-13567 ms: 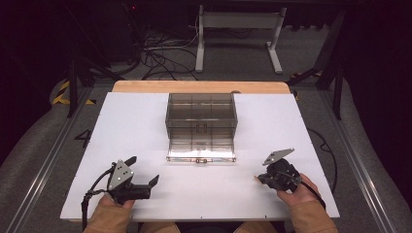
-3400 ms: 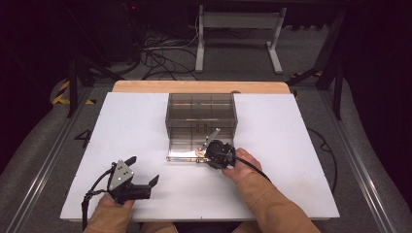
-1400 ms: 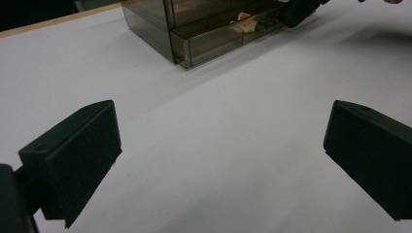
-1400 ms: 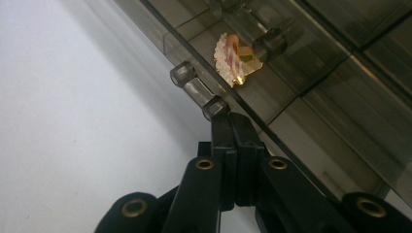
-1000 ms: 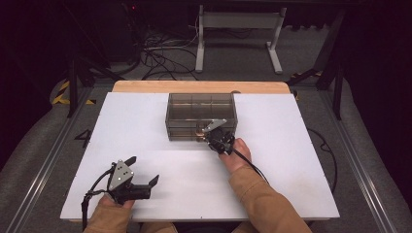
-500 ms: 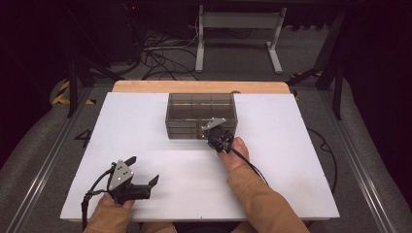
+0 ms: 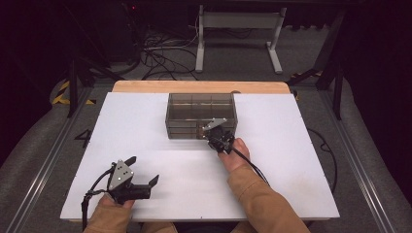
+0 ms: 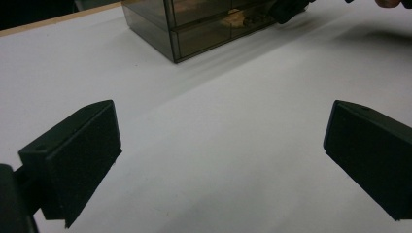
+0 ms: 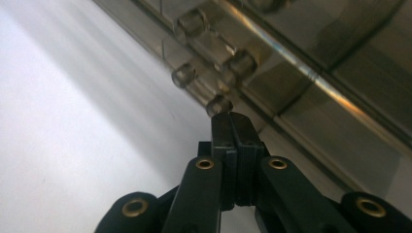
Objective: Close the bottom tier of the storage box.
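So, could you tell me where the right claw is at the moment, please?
In the high view the right claw is near the table's middle, at the front face of the smoky drawer cabinet, right of centre; its jaws are closed by a clear drawer knob.

White surface [image 7: 145, 131] is sitting on a wooden top, whose edge [image 7: 145, 86] is showing along the far side. Metal rails [image 7: 46, 160] are running down both sides of it. Grey floor beyond, with a tangle of dark cables [image 7: 165, 46] lying on it. A pale metal stand [image 7: 238, 22] with two feet is standing behind the cables. Yellow-black hazard tape [image 7: 62, 92] is showing at the far left. A "4" marking [image 7: 83, 137] is sitting just off the left edge of the surface.
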Demonstrator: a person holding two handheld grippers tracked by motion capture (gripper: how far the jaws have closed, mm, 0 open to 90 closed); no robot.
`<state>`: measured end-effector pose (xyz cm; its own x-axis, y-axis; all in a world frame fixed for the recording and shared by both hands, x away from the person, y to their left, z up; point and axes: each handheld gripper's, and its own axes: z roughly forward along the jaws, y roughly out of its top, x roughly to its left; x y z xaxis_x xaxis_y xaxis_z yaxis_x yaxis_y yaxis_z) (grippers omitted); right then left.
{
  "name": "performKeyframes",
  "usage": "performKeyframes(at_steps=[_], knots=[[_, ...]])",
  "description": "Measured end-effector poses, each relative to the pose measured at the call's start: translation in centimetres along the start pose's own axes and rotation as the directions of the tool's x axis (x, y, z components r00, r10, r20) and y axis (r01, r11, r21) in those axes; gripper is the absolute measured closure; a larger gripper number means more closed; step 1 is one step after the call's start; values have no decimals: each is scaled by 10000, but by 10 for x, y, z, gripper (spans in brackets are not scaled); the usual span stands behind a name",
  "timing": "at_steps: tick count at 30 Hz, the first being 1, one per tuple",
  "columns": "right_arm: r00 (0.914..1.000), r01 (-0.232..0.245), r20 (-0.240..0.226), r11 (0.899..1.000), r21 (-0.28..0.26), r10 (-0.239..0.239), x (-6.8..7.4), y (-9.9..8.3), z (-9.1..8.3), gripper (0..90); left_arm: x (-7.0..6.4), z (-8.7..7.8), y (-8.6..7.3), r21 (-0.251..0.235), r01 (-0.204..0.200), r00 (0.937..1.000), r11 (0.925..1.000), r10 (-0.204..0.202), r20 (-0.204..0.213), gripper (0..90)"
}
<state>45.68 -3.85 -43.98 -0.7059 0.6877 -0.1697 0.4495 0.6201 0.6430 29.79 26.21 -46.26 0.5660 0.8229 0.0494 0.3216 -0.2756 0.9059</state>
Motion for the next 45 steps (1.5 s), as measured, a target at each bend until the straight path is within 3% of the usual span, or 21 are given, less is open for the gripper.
performKeyframes(at_steps=[8,23,31,36,43,45], knots=[[9996,34,-262,9987,-502,-47,-1,-6,-26,890,1,0,0,96,-68,10000,9999,67,41,8],[9955,324,-853,9929,-1144,-423,-3,-12,-59,815,1,1,1,176,-32,10000,9998,30,63,8],[9880,4,-1514,9828,-1849,-289,-11,-22,-80,561,1,1,1,171,-14,10000,9999,12,74,8],[9872,-17,-1556,9747,-2234,-340,-12,-29,-93,423,1,1,1,139,-19,10000,9999,18,45,9],[9725,-351,-2316,9666,-2539,-255,-23,-41,-105,163,1,1,1,139,-6,10000,9999,6,41,8],[9693,-303,-2425,9593,-2809,-404,-25,-45,-109,102,1,1,1,139,-16,10000,9999,16,38,8]])
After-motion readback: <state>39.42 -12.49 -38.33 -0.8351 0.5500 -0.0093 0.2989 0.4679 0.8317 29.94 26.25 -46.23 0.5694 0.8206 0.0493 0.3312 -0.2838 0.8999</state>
